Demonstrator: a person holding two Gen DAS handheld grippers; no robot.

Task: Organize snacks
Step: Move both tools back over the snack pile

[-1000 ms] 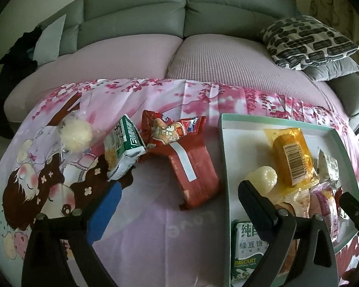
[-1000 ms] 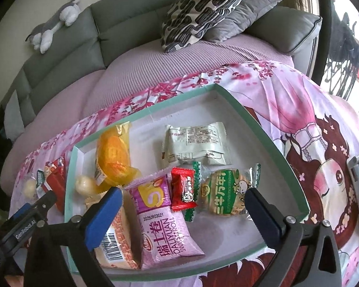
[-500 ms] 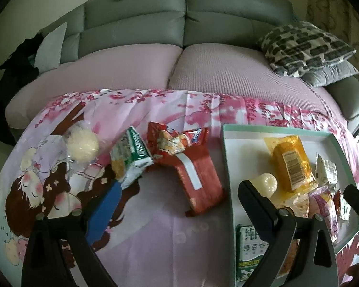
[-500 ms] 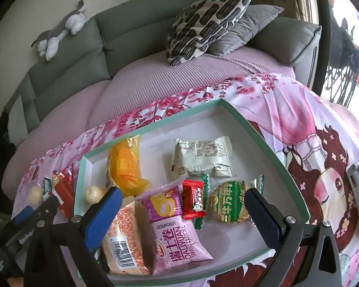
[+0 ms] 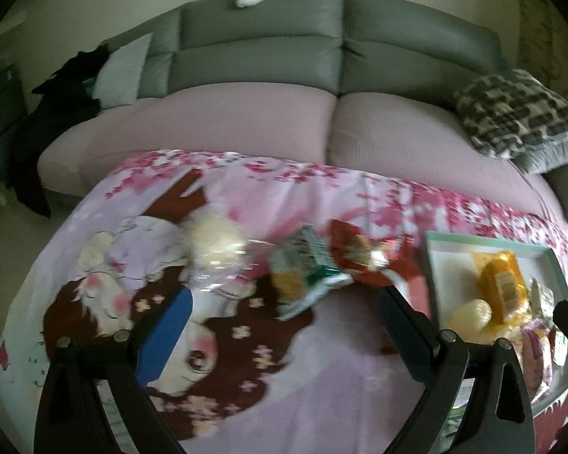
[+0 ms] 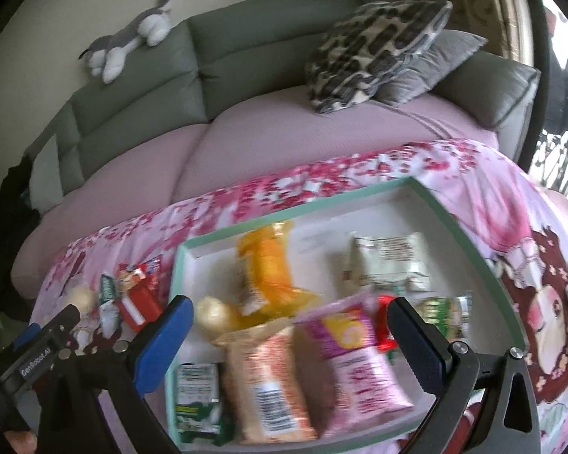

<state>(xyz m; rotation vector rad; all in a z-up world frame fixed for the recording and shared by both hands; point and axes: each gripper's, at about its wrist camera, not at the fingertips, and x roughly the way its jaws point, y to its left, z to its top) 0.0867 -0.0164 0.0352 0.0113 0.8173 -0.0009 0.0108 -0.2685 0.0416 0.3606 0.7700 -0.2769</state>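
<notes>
On top of the pink floral cloth (image 5: 322,389), three snacks are left loose outside the tray (image 6: 469,234): a round pale bun (image 5: 216,242), a green-and-white packet (image 5: 303,268) and a red packet (image 5: 363,257). Both claws are spread wide and empty, the left gripper (image 5: 284,325) held above the green packet, the right gripper (image 6: 289,335) over the tray's pink bag (image 6: 356,359) and orange pack (image 6: 269,265). Pretty blurry overall.
</notes>
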